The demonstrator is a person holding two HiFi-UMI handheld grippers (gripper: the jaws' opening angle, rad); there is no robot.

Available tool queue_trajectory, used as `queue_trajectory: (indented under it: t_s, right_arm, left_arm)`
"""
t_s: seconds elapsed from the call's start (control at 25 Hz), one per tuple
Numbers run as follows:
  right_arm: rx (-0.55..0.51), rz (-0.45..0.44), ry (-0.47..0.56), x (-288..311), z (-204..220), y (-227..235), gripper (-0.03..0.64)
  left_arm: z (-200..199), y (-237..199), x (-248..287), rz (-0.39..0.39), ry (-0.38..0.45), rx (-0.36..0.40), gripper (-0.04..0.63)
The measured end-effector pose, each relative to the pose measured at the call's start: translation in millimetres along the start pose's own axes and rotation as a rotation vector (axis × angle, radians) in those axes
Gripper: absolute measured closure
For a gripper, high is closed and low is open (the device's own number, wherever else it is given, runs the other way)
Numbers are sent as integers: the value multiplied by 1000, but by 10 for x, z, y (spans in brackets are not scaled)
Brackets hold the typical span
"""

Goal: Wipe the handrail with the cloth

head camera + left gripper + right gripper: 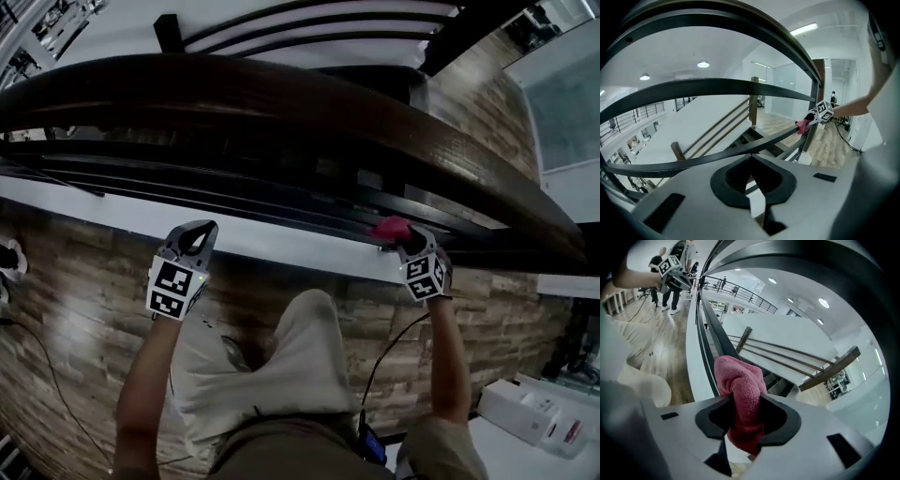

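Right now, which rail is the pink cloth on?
The thin black bar below the wide wooden handrail; the right gripper holds the cloth against it.

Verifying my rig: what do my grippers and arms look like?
Left gripper and right gripper: light grey bodies, black-lined jaw openings, each with a white cube of black square markers. Forearms bare, no sleeves in view. A black cable hangs below.

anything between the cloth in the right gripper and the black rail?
Nothing visible. The right gripper is shut on the pink cloth, which looks pressed against the black rail. The left gripper is shut, empty and off to the side.
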State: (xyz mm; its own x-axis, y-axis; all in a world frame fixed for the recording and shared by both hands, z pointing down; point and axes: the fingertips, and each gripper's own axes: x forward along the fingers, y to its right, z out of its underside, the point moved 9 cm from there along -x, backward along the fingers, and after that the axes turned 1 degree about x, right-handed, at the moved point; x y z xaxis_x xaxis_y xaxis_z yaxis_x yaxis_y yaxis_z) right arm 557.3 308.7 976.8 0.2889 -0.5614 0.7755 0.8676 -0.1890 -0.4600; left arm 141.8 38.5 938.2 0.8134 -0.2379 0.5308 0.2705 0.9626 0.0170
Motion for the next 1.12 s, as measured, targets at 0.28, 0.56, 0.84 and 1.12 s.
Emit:
queue_trajectory:
  t_s: [0.28, 0.56, 0.84, 1.12]
  right_arm:
    - [33, 76, -152, -149, 1349, 807, 471]
    - [82, 211, -168, -243, 1522, 788, 472]
    - [63, 243, -300, -215, 1430, 798, 472]
    - [-49, 38, 202, 48, -735, -877, 474]
  left_arm:
    - [517, -137, 264, -50, 110, 121, 578]
    - [973, -464, 195, -171, 117, 56, 578]
    - [1088, -1023, 105, -262, 57, -33, 578]
    - [1574, -1514, -10, -435, 110, -121, 578]
